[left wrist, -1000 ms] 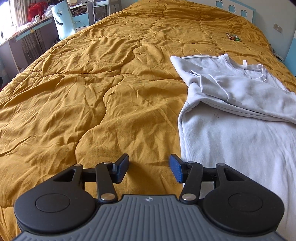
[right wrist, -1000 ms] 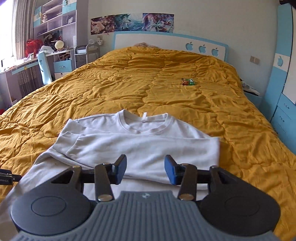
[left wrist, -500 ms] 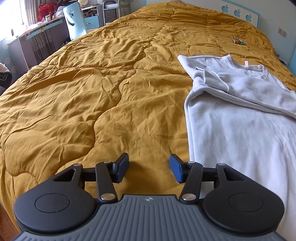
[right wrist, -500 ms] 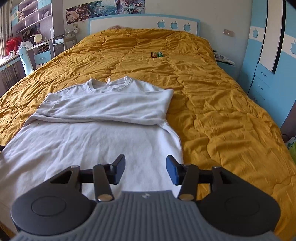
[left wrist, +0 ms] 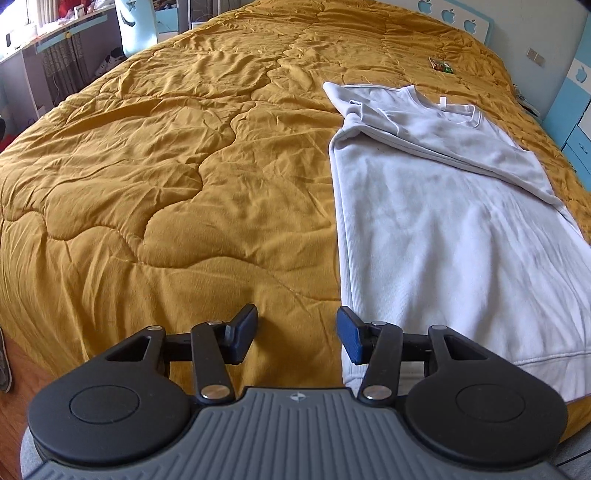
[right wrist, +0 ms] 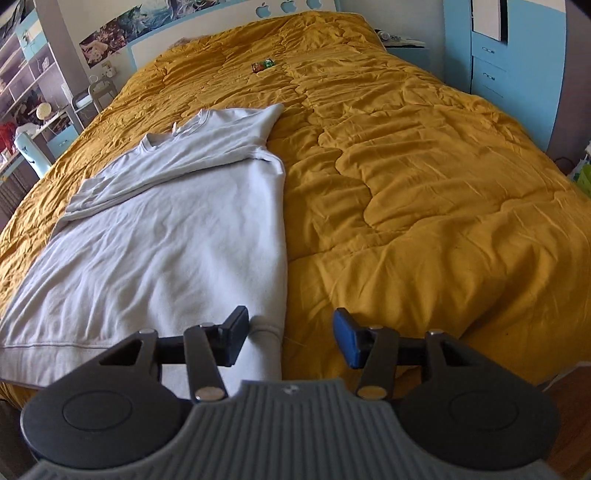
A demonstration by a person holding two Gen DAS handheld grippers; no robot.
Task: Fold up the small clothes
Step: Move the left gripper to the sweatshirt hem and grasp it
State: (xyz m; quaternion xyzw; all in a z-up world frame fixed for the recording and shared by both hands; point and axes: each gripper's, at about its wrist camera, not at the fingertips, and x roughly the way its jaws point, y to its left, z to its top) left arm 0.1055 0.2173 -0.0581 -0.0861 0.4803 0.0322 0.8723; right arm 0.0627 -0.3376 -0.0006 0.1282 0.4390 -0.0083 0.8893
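Observation:
A white long-sleeved sweatshirt (left wrist: 454, 236) lies flat on the mustard quilt (left wrist: 192, 177), collar toward the headboard, its sleeves folded across the chest. My left gripper (left wrist: 297, 334) hovers over the sweatshirt's near left hem corner; its jaws are closing with only quilt and the hem edge below them, nothing pressed. In the right wrist view the sweatshirt (right wrist: 177, 236) fills the left side. My right gripper (right wrist: 290, 338) stands open above the near right hem corner, its left finger over the cloth, its right over the quilt (right wrist: 424, 192).
A small green-and-red packet (right wrist: 263, 65) lies on the quilt near the headboard (left wrist: 454, 14). A desk and a light blue chair (left wrist: 135, 22) stand left of the bed, blue drawers (right wrist: 491, 66) to its right. The bed's foot edge and wooden floor (left wrist: 22, 387) are close below.
Both grippers drew back toward the foot of the bed. The left slid along the sweatshirt's left edge to its hem corner. The right swung rightward and rolled, from the chest to the right hem corner.

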